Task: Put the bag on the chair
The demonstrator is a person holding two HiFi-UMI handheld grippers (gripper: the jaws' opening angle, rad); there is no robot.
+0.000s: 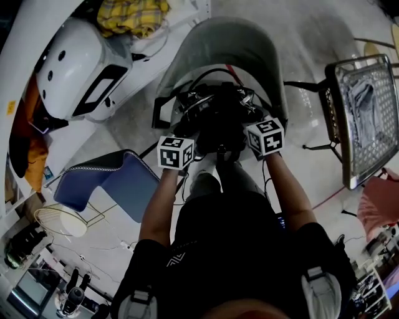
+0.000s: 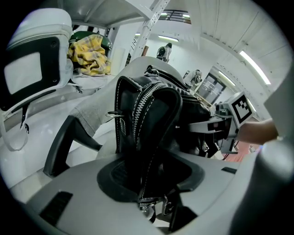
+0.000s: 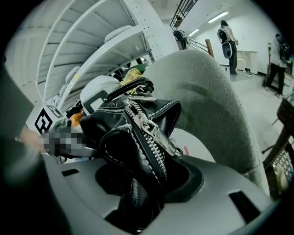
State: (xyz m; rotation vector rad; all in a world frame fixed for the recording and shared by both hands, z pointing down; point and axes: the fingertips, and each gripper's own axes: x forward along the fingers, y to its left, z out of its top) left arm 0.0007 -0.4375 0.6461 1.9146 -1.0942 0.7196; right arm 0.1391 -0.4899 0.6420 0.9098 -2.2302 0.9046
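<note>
Between the two claws sits the black bag (image 1: 218, 115), with white stitches and a silver zip. Each claw has one end of it. The left claw (image 2: 154, 195) has its jaws wide and loose, and the bag's end and zip pulls hang between them. The right claw (image 3: 138, 202) pinches a folded bit of the other end. Just past both claws is the grey chair (image 1: 227, 43). The bag is low over its seat, close to the round back. I cannot tell if the bag's bottom touches the seat. Off to the left of the left claw is a big white machine (image 1: 81, 68), with a yellow checked cloth (image 1: 134, 15) past it and a blue chair (image 1: 118, 180) nearer. Far to the right of the right claw stands a wire mesh chair (image 1: 365, 118).
</note>
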